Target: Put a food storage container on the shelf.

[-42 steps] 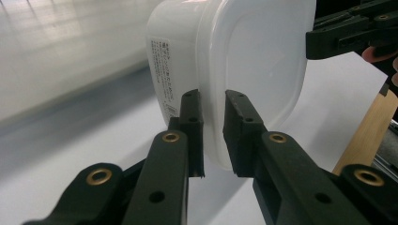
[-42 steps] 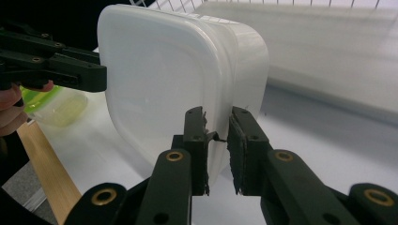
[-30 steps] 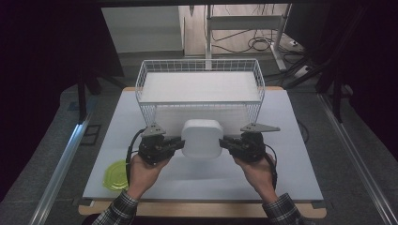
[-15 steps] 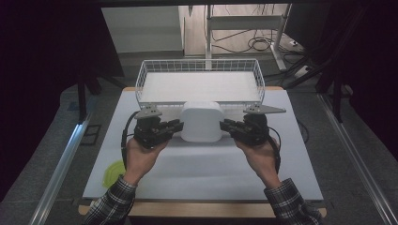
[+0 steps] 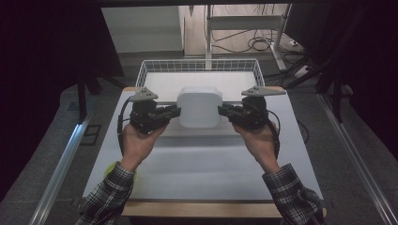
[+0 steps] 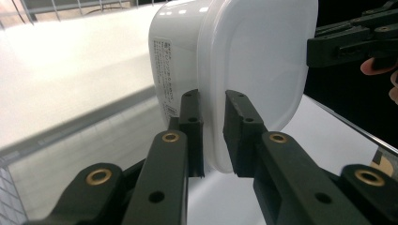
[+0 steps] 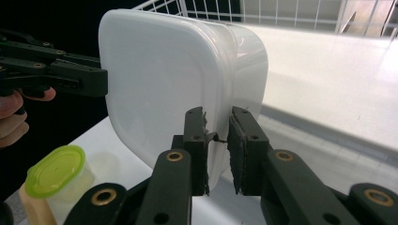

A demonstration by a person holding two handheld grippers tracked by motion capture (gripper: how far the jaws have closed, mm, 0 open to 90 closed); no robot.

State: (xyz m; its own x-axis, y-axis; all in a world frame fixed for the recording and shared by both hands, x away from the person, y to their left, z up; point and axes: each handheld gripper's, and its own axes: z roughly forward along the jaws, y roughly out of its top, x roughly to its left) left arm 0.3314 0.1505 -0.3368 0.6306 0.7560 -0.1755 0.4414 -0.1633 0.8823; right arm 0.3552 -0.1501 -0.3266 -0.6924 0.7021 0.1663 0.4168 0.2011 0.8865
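Note:
A white plastic container (image 5: 199, 107) with rounded corners and a lid hangs in the air in front of the wire basket (image 5: 197, 62). My left gripper (image 5: 174, 112) is shut on the lid rim at its left side. In the left gripper view the jaws (image 6: 213, 101) pinch that rim of the container (image 6: 244, 61), whose side label faces left. My right gripper (image 5: 223, 111) is shut on the rim at the opposite side. The right gripper view shows its pads (image 7: 217, 115) clamped on the edge of the container (image 7: 159, 79).
The white wire basket stands at the table's far edge with a pale floor inside. A small tub with a lime-green lid (image 7: 56, 171) sits near the table's front left corner. A white mat (image 5: 206, 159) covers the table under the hands.
Both hands have risen and moved away from the person toward the basket, carrying the white container between them. Both grips are unchanged.

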